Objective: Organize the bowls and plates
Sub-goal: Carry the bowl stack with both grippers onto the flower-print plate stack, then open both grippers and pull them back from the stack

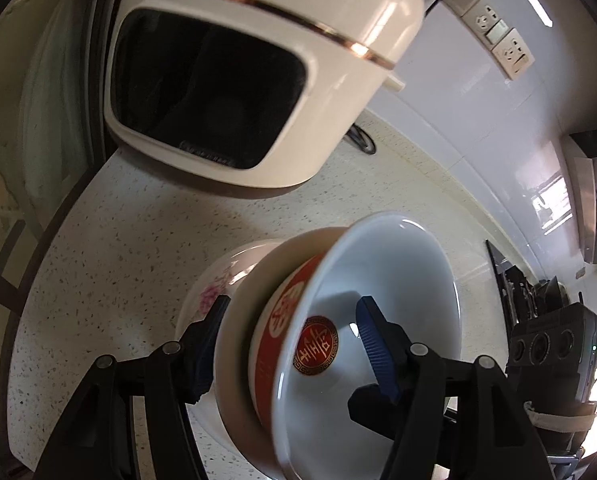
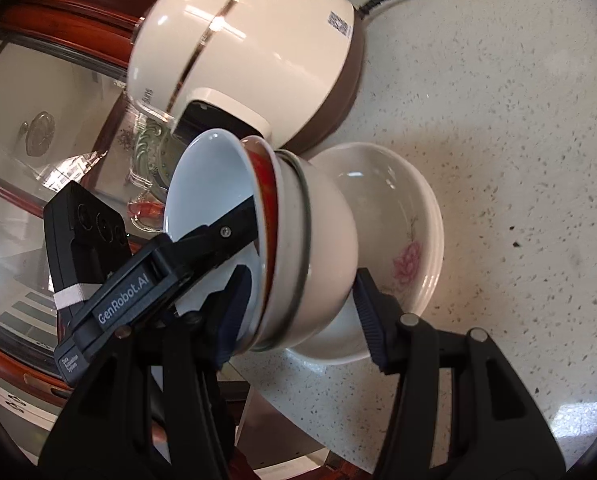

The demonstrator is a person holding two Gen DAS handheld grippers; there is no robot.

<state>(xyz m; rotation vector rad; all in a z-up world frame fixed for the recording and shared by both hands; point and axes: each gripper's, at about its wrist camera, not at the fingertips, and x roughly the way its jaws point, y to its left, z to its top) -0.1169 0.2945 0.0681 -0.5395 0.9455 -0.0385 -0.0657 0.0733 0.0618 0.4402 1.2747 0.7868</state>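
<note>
Both grippers, left point(image 1: 294, 344) and right point(image 2: 302, 300), apparently clamped across nested bowl stack point(image 2: 298, 248), lower centre, above floral plate point(image 2: 402, 216).

Left gripper point(image 1: 294, 344): angled downward, jaws part-spread and clamped across a tilted stack of bowls point(image 1: 338, 320), one finger inside the top bowl, one outside.
Right gripper point(image 2: 298, 308): angled downward, jaws part-spread, clamped on the same stack from the opposite side.

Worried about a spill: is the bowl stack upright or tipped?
Tipped. The bowl stack lies nearly on its side, mouth facing sideways, over the flowered plate. The innermost bowl looks empty.
</note>
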